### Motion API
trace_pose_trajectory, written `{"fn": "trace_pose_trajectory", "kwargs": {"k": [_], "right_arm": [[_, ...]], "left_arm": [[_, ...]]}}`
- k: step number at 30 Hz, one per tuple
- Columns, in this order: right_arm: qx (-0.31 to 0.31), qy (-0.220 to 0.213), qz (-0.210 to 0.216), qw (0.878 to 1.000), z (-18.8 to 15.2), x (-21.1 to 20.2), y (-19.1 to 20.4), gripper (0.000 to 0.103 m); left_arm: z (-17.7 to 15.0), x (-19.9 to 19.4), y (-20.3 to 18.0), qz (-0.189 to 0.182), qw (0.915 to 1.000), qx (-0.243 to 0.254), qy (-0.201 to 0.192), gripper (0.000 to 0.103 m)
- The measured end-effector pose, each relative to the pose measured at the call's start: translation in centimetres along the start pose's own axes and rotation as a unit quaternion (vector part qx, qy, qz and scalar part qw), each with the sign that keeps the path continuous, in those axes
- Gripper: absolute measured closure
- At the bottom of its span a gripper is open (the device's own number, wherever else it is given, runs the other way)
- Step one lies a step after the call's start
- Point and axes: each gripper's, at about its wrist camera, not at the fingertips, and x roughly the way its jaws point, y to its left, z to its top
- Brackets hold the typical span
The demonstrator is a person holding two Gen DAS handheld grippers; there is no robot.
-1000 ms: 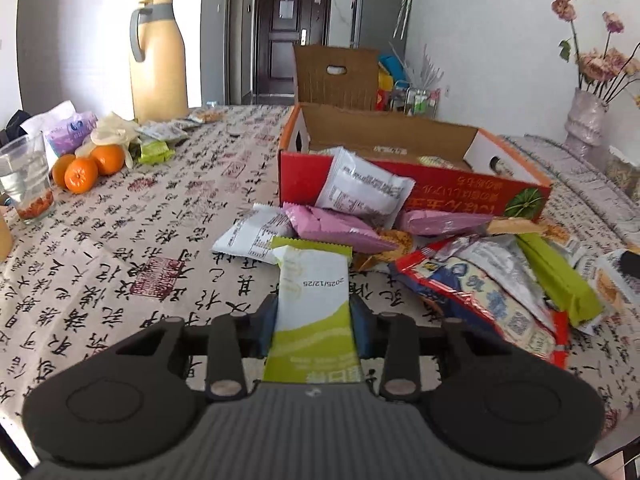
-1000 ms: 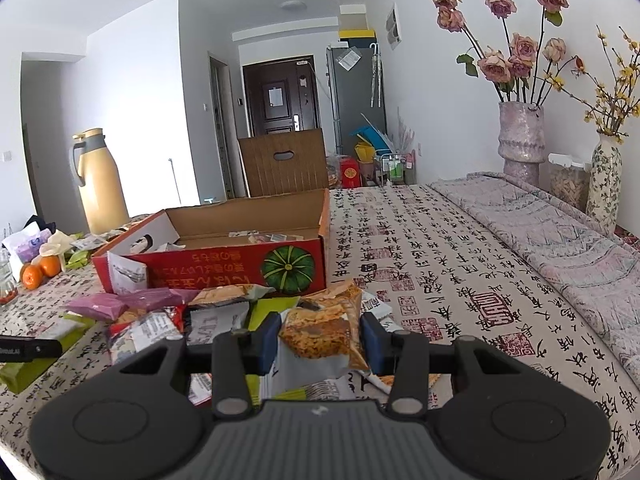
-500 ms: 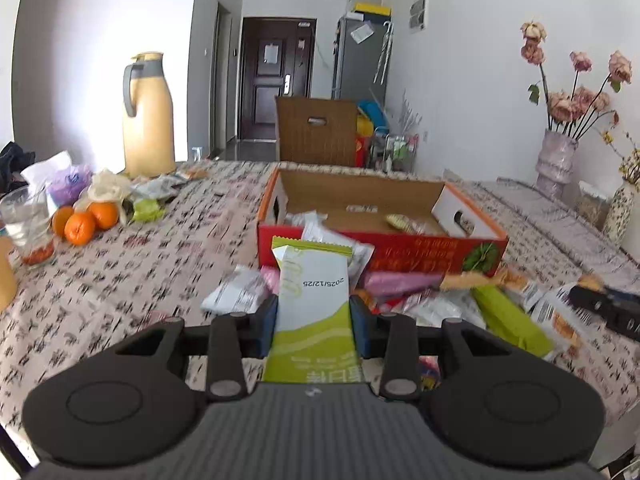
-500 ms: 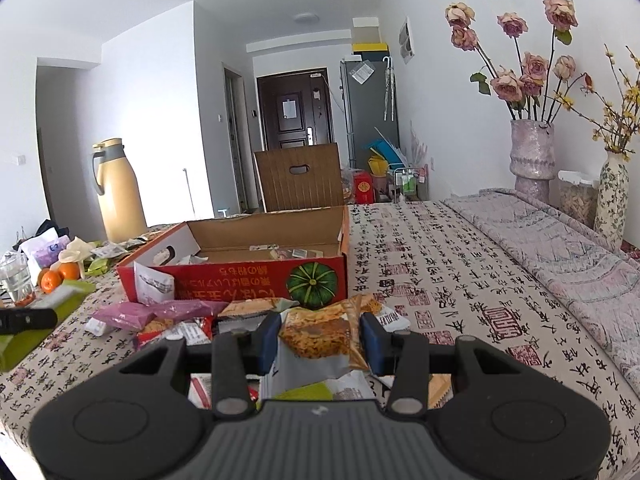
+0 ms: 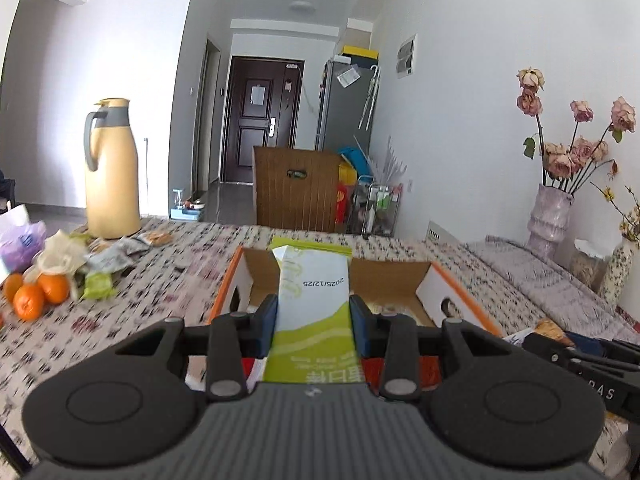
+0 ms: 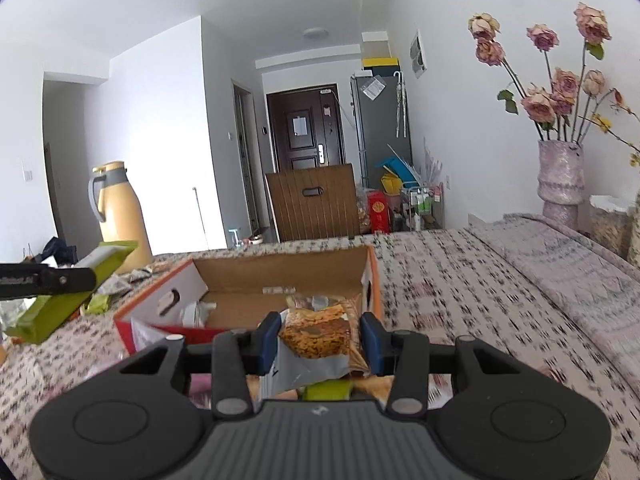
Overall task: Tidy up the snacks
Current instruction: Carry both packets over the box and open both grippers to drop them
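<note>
My left gripper [image 5: 313, 326] is shut on a green and white snack packet [image 5: 314, 300] and holds it up in front of the open red cardboard box [image 5: 394, 276]. That packet also shows at the left of the right wrist view [image 6: 68, 294]. My right gripper [image 6: 320, 340] is shut on a clear packet of orange snacks [image 6: 320, 332], held above the near edge of the box [image 6: 280, 276]. The box holds a few packets. The snack pile on the table is mostly hidden below both grippers.
A yellow thermos jug [image 5: 112, 172] stands at the back left, with oranges [image 5: 34, 294] and small wrappers near it. A vase of dried roses [image 6: 560, 176] stands at the right. A wooden chair back [image 5: 298, 188] is behind the table.
Both grippers have risen from the snack pile with their packets and moved toward the box. The pile has dropped out of view below them.
</note>
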Motion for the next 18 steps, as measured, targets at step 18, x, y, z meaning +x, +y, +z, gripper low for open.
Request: {"fn": "trace_pose_trajectory", "kwargs": {"k": [18], "right_arm": [[-0.003, 0.018, 0.004, 1.0, 4.9, 12.8, 1.5, 0.061]], "left_arm": [[2.6, 11.3, -0.4, 0.022, 0.9992, -0.009, 0.032, 0.065]]}}
